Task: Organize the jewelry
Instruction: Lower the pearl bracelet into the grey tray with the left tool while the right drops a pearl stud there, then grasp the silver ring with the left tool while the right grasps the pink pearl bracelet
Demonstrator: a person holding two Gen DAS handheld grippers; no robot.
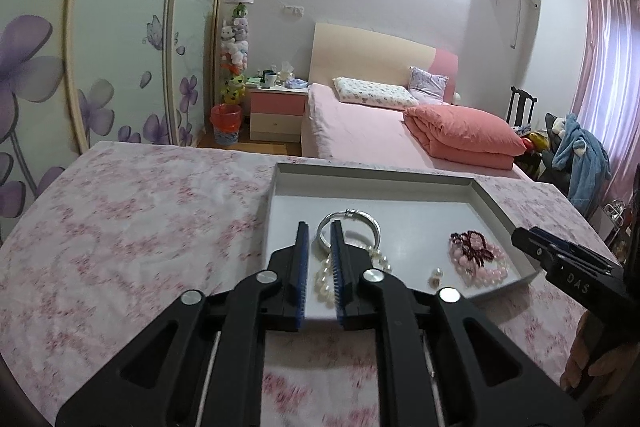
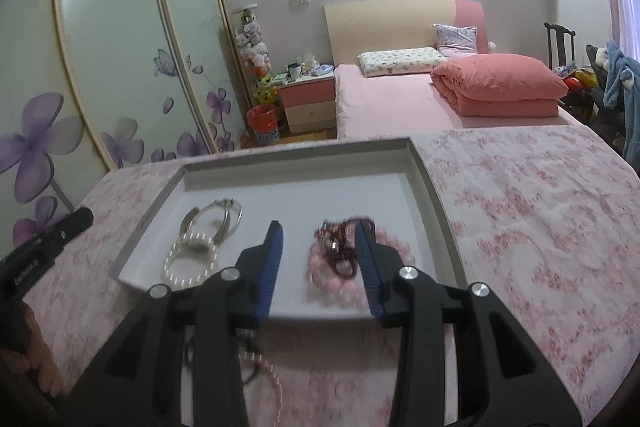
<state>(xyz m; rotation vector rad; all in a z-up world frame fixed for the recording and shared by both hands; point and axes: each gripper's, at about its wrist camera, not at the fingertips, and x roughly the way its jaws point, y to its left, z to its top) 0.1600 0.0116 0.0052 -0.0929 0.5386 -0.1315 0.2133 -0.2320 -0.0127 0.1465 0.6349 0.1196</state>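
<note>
A white tray (image 1: pixel 494 201) lies on the pink floral cloth. It holds a silver bangle (image 1: pixel 366 217), a white pearl bracelet (image 1: pixel 322 281), a dark red bead bracelet (image 1: pixel 470 245) on a pink bead bracelet (image 1: pixel 486 273), and a small pearl earring (image 1: pixel 436 277). My left gripper (image 1: pixel 320 227) hovers above the pearl bracelet and bangle, jaws a narrow gap apart, empty. My right gripper (image 2: pixel 318 227) is open above the pink beads (image 2: pixel 340 281) and red beads (image 2: pixel 340 247). The bangle (image 2: pixel 220 221) and pearls (image 2: pixel 192 259) show left in the right wrist view. Another bead strand (image 2: pixel 264 363) lies blurred below the tray (image 2: pixel 432 187).
The floral cloth (image 1: pixel 132 227) covers the table all around the tray. Beyond it stand a pink bed (image 1: pixel 380 131), a nightstand (image 1: pixel 276 111) and a wardrobe with purple flowers (image 1: pixel 32 75). The right gripper's tip (image 1: pixel 560 255) shows at the tray's right edge.
</note>
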